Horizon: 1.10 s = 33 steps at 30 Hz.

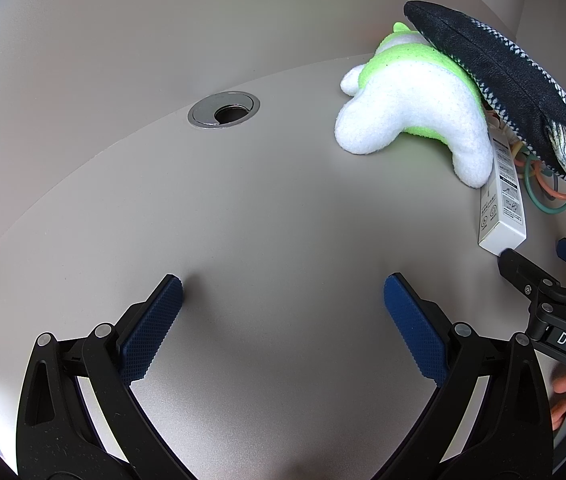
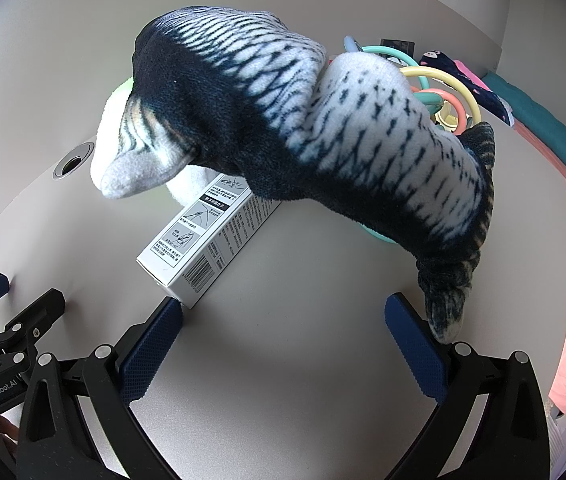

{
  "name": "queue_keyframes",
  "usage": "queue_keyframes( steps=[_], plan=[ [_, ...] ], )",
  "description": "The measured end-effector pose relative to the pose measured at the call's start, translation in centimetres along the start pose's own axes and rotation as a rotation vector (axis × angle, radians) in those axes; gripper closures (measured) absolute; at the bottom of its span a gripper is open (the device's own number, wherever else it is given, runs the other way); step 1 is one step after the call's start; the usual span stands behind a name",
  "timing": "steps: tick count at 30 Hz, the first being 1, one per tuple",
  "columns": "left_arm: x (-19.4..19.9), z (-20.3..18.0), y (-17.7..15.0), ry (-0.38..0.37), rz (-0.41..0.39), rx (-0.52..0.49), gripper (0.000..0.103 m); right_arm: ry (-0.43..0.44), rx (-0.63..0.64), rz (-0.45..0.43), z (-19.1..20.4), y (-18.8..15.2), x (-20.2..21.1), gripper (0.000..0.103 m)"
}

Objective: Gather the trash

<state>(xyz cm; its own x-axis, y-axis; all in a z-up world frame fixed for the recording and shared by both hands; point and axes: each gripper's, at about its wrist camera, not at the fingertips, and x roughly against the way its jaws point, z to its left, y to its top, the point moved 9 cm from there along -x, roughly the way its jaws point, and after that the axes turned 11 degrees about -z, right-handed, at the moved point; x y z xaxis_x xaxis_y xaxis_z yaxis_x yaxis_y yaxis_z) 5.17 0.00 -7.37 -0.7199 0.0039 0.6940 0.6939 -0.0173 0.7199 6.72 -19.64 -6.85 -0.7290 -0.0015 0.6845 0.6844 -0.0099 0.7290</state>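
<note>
While both tools are held low over the pale table (image 1: 243,208), the left gripper (image 1: 283,292) is seen at the bottom of its own view with its blue pads spread wide and nothing between them. A round metal cable grommet (image 1: 223,109) is set into the table at the upper centre of that frame. At the upper right, a green and white plush toy (image 1: 411,108) is partly covered by a dark plush fish (image 1: 495,76), and coloured rings (image 1: 543,196) are glimpsed beneath the fish. The white printed box (image 1: 503,200), the likely trash, is found at the right edge, just beside the plush toy. In the right wrist view, the right gripper (image 2: 283,312) is likewise spread wide and empty, and the near end of the box (image 2: 199,248) is seen just beside its left pad (image 2: 151,352); contact cannot be judged. The fish's tail (image 2: 447,300) is draped close to the other pad.
</note>
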Motion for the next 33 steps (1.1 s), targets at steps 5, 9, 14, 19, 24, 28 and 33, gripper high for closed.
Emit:
queue_keyframes(
  steps=[5, 9, 14, 19, 24, 28, 33],
  plan=[
    [0.0, 0.0, 0.0, 0.0, 0.0, 0.0, 0.006, 0.0, -0.001, 0.0, 0.0, 0.0, 0.0, 0.002],
    [0.0, 0.0, 0.0, 0.001, 0.0, 0.0, 0.006, 0.0, -0.001, 0.0, 0.0, 0.0, 0.0, 0.002],
    [0.0, 0.0, 0.0, 0.0, 0.0, 0.0, 0.006, -0.001, -0.001, 0.0, 0.0, 0.0, 0.0, 0.002],
    [0.1, 0.0, -0.1, -0.008, -0.003, 0.001, 0.006, 0.015, 0.013, 0.003, 0.0, -0.1, 0.1, 0.002],
    [1.9, -0.4, -0.1, -0.076, -0.016, 0.073, 0.006, 0.077, 0.004, 0.013, -0.5, -0.8, 1.8, 0.002],
    [4.5, -0.9, 1.7, -0.094, -0.056, 0.085, 0.006, 0.111, 0.006, -0.02, -1.8, -0.4, 4.2, 0.002],
    [6.5, -2.9, 5.2, -0.154, -0.044, 0.139, 0.006, 0.147, 0.001, -0.05, -2.9, 1.0, 6.5, 0.003]
  ],
)
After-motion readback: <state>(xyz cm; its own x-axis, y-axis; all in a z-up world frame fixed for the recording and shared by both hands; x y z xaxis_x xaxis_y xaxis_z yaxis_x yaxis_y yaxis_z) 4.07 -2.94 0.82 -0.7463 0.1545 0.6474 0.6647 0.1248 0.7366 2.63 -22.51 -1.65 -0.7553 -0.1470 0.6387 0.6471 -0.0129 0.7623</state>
